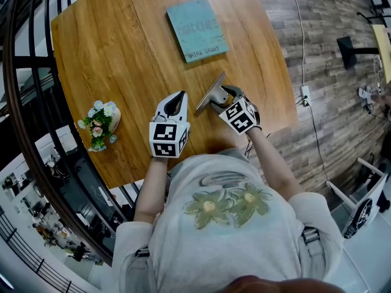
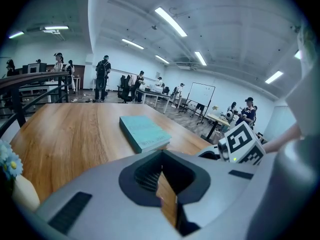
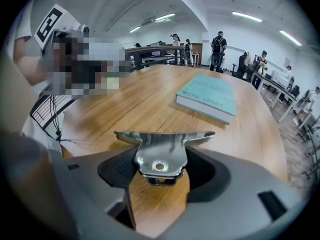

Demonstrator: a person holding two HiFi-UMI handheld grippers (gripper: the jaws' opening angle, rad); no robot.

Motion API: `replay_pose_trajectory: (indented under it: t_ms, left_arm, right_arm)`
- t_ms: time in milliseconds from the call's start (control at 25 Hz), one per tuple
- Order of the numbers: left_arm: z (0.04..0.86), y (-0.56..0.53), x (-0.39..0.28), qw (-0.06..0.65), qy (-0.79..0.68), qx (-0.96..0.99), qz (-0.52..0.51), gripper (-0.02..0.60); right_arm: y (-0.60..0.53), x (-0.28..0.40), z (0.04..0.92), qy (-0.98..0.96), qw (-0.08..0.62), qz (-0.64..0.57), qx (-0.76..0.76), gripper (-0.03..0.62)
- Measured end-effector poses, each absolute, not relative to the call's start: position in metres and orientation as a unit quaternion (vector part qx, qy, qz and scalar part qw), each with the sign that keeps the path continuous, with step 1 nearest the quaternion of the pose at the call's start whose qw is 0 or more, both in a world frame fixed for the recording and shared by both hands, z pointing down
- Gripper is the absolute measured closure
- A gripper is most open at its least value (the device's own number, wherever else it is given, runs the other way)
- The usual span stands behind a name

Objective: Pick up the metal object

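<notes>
The right tongs [image 3: 159, 176] are clamped on the metal object [image 3: 161, 151], its flat blade lying crosswise beyond the jaws, near the near edge of the wooden table [image 1: 110, 54], towards its right side; the left tongs [image 2: 161, 171] sit just beside, jaws pressed together on nothing; a teal book [image 1: 197, 29] lies towards the far edge; a small flower vase [image 1: 101, 124] stands by the left edge

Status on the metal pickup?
Right gripper shut on the clip. Left gripper shut, empty, alongside. Book and flowers lie apart from it, nothing in the way.
</notes>
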State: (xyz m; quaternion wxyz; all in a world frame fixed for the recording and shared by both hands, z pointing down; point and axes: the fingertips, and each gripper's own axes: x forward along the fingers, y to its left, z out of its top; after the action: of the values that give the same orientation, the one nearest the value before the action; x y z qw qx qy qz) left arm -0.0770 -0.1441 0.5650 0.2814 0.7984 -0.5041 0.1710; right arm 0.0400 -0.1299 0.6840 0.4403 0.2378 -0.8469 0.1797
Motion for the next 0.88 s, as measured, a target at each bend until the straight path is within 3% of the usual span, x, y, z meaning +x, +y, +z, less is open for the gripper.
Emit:
replay_pose_trajectory:
  t_ms: [880]
  left_arm:
    - [0.537, -0.131, -0.086, 0.257, -0.516, 0.802, 0.157, 0.568]
  right_arm:
    - [-0.139, 0.036, 0.611, -0.868, 0.381, 0.156, 0.278, 0.304]
